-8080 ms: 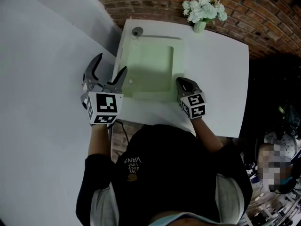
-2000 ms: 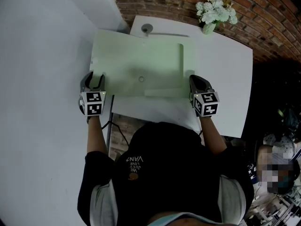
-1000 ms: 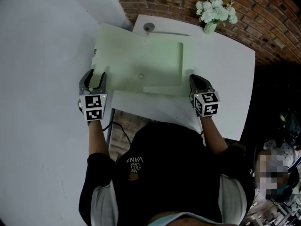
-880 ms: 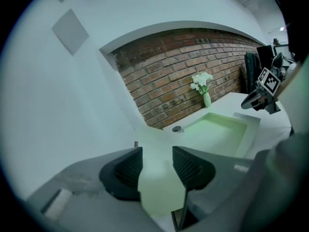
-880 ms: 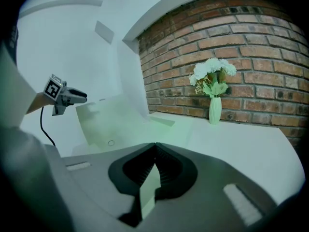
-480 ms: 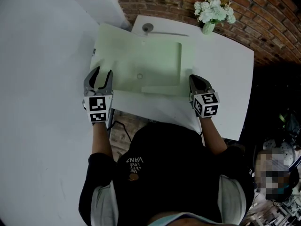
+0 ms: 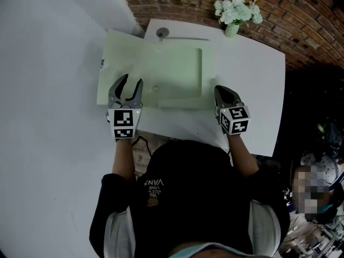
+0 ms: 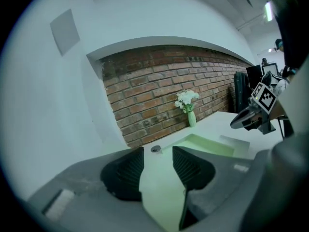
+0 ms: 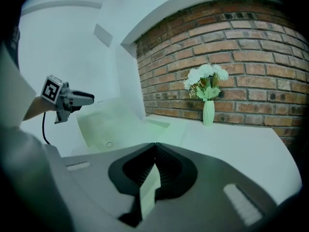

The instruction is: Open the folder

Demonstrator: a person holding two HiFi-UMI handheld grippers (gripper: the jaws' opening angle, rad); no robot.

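The pale green folder (image 7: pixel 161 69) lies open on the white table (image 7: pixel 252 79), its cover spread to the left past the table's left edge. My left gripper (image 7: pixel 133 79) stands open over the near edge of that spread cover. In the left gripper view the green sheet (image 8: pixel 159 197) runs between the wide-apart jaws of the left gripper (image 8: pixel 158 163), and the pads do not press on it. My right gripper (image 7: pixel 219 90) is shut on the folder's near right corner. In the right gripper view a strip of green sheet (image 9: pixel 149 187) is pinched in the right gripper (image 9: pixel 155 146).
A vase of white flowers (image 7: pixel 232 12) stands at the table's far edge by the brick wall (image 7: pixel 301 15). A round grommet (image 7: pixel 160 34) sits in the tabletop just beyond the folder. A white wall (image 7: pixel 48 90) fills the left side. A cable (image 7: pixel 141 141) hangs below the left hand.
The left gripper has slid to the right along the near edge of the spread cover, away from its outer left corner. The right gripper has stayed put on the corner.
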